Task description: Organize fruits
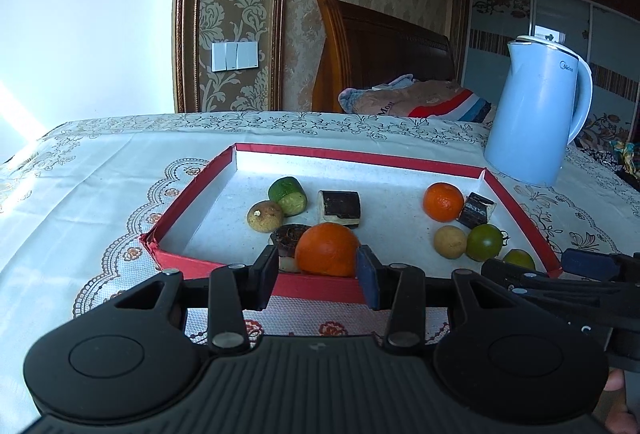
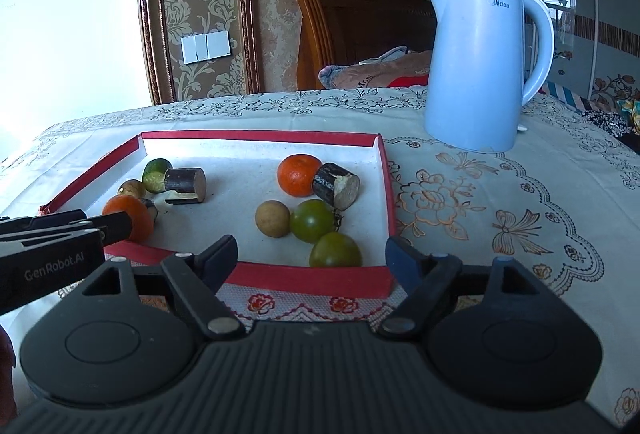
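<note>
Left jaws clamped on orange, right jaws apart (empty), kettle behind tray

Fruit in the red tray

We see two oranges, two green tomatoes, a tan round fruit, a lime and dark cane pieces lying loose on the white floor.

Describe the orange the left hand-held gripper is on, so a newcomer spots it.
Find the red tray left of the blue kettle. The orange sits at its near edge, between the left hand-held gripper pads. The other orange lies farther back right, beside a dark cut piece.
</note>
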